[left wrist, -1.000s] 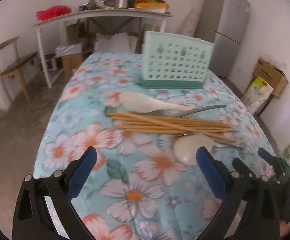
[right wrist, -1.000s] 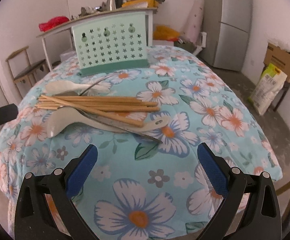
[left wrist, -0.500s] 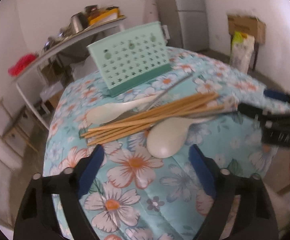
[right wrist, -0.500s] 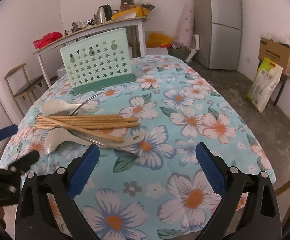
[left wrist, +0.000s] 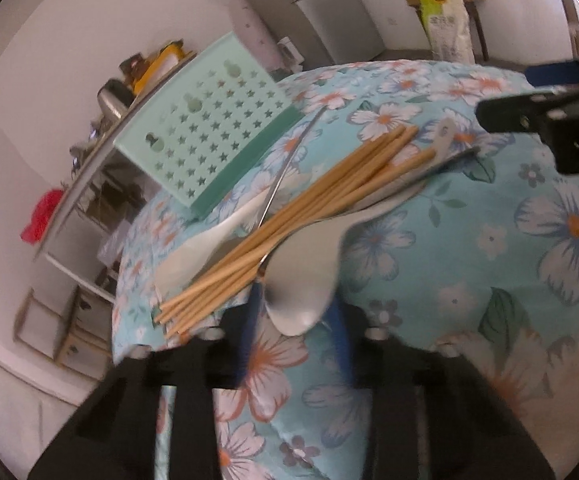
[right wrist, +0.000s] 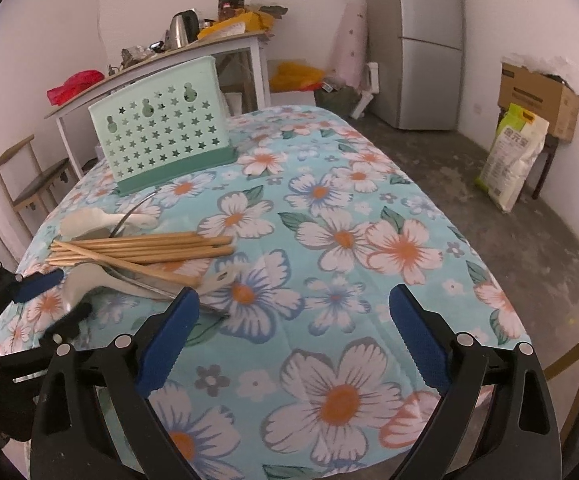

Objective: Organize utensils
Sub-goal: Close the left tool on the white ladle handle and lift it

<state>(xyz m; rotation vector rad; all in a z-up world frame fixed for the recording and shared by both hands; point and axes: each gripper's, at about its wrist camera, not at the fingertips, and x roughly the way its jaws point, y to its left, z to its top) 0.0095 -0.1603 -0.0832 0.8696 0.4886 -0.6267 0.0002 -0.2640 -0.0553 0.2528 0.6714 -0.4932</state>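
Note:
A white spoon point(left wrist: 301, 264) lies under a bundle of wooden chopsticks point(left wrist: 309, 204) on the flowered cloth point(right wrist: 341, 236). My left gripper point(left wrist: 295, 324) is rolled over and closing, its blue pads against the sides of the spoon's bowl point(right wrist: 77, 284). The right wrist view shows the left gripper point(right wrist: 59, 300) at the table's left edge. A second white spoon point(right wrist: 89, 220) and a metal utensil point(left wrist: 289, 168) lie beside the chopsticks point(right wrist: 141, 246). The mint-green holder point(right wrist: 161, 136) with star holes stands upright behind them. My right gripper point(right wrist: 293, 300) hangs open over bare cloth, holding nothing.
Behind the holder point(left wrist: 205, 140) is a white side table point(right wrist: 209, 46) with a kettle and clutter. A grey fridge point(right wrist: 429, 44) stands at the back right, a cardboard box point(right wrist: 537, 96) and a white bag point(right wrist: 513, 156) by the right wall, a wooden chair point(right wrist: 29, 184) at left.
My left gripper rolled, dropped toward the table's near edge and narrowed from wide open onto the white spoon's bowl. The right gripper drifted a little and stays open.

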